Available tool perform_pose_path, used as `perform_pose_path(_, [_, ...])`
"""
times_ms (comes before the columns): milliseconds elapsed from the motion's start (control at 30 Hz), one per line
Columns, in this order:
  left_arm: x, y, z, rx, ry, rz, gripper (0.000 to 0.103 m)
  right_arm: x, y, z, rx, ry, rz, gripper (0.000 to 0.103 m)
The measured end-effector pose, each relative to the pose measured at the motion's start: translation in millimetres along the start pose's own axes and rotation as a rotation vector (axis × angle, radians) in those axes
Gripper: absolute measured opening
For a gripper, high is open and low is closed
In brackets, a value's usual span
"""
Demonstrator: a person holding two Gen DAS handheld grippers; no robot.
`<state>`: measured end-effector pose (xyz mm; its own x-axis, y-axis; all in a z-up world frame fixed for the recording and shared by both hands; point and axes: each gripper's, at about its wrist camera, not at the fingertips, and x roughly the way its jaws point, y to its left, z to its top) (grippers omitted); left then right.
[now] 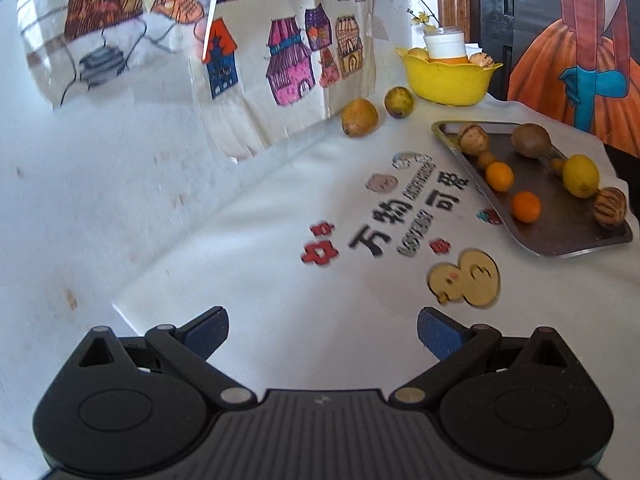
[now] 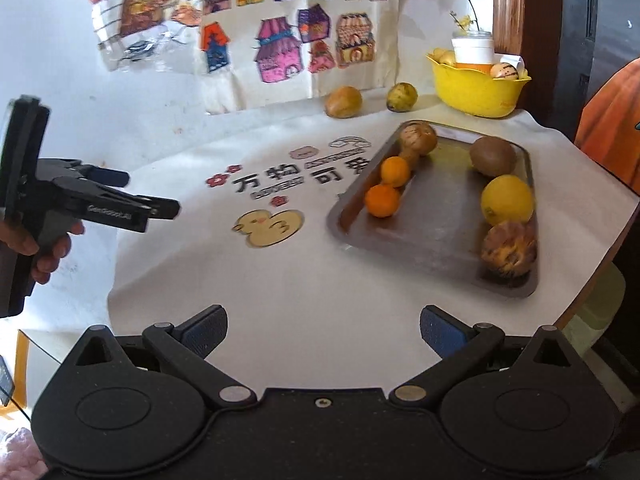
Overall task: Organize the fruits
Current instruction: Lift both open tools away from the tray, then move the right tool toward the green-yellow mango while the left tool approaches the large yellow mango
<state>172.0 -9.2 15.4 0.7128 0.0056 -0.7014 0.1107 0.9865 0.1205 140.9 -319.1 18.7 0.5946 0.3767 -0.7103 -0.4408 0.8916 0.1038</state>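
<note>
Far left of the metal tray (image 2: 424,256), held off the cloth's edge in a hand (image 2: 44,248): the left gripper (image 2: 152,196), jaws spread wide in its own wrist view with nothing between the blue pads (image 1: 208,332). Nearer the tray, flat on the white tablecloth (image 2: 304,312): a printed yellow duck (image 2: 269,227) under black lettering. Nearest the camera, in front of the tray: the right gripper (image 2: 323,330), jaws likewise spread and empty above bare cloth. Behind the tray's left corner, loose on the cloth by the wall of house drawings (image 2: 288,40): a brownish-yellow fruit (image 2: 343,101) and, just right of it, a yellow-green fruit (image 2: 401,97). Along the tray's left rim, in a touching row: an orange citrus (image 2: 382,200), a second orange citrus (image 2: 395,171), a small brown fruit, then a tan speckled one (image 2: 419,138). Along the tray's right rim: a kiwi (image 2: 492,156), a lemon (image 2: 507,200), and a striped brown fruit (image 2: 509,249) at the near corner. Behind the tray's right end: a yellow bowl (image 2: 476,94) holding pale fruits and a white-lidded jar (image 2: 473,50).
</note>
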Motion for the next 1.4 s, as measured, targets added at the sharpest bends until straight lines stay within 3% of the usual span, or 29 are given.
perform_pose_path(333, [19.8,13.9,63.4,-0.066,-0.097,0.058,0.103,-8.3,-30.6,131.3,-0.031,0.03,-0.072,0.102])
perform_pose_path(533, [57.0,9.8,97.4,-0.052,-0.187,0.026,0.103,46.2,-66.8,204.0,0.063,-0.005,-0.081,0.102])
perform_pose_path(700, [98.5,9.4,117.3,-0.065,-0.193,-0.055,0.103,112.5,-100.6,242.7,0.177,-0.011,-0.09,0.102])
perform_pose_path(933, [160.4,-5.4,145.2,-0.027,-0.209,-0.085,0.103,202.7,-122.5,278.7,0.249,-0.046,-0.076,0.102])
perform_pose_path(1067, [190.1,-13.8,151.6,-0.016,-0.195,-0.063,0.103,246.3,-131.8,286.2,0.297,-0.074,-0.054,0.098])
perform_pose_path(1400, [226.3,-29.6,163.8,0.032,-0.221,-0.11,0.101,304.0,-135.5,303.5,0.293,-0.071,-0.06,0.084])
